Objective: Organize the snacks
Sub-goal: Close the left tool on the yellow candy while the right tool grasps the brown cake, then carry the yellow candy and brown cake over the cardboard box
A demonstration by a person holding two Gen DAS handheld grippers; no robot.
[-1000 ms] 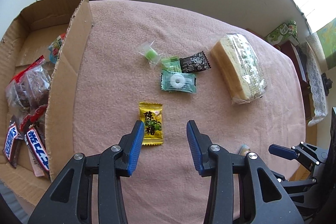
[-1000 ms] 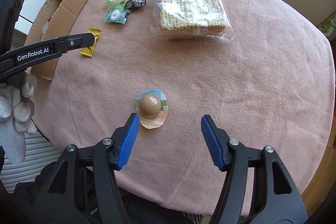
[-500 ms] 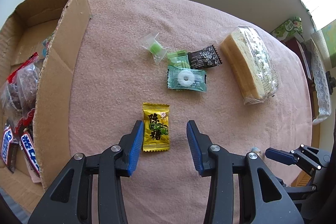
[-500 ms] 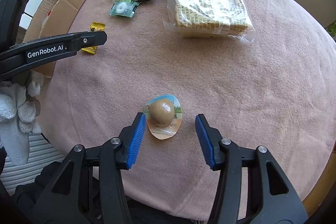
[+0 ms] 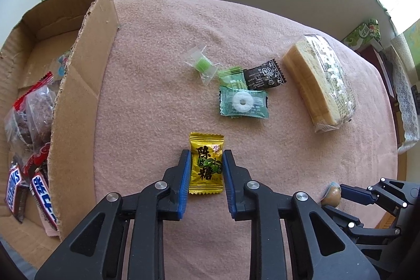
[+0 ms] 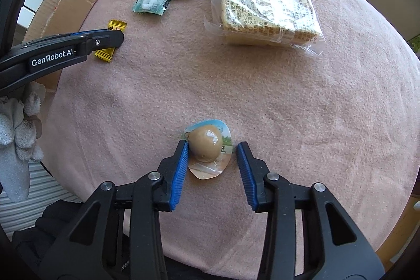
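Our left gripper (image 5: 205,166) is closing around the yellow candy (image 5: 206,166), pads touching its edges; right gripper (image 6: 212,158) is closing around the packaged egg (image 6: 206,146), not gripping yet.

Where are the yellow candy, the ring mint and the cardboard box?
yellow candy (image 5: 206,167), left wrist view, middle of wrapper.
ring mint (image 5: 242,102), left wrist view, white ring.
cardboard box (image 5: 86,64), left wrist view, near side wall.

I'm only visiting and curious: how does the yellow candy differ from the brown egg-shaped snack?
The yellow candy is a flat rectangular foil packet with printed characters; the brown egg snack is a rounded lump sealed on an oval backing. The candy lies near the cardboard box, the egg snack farther away. Both lie on the pink cloth, each between closing blue-padded jaws.
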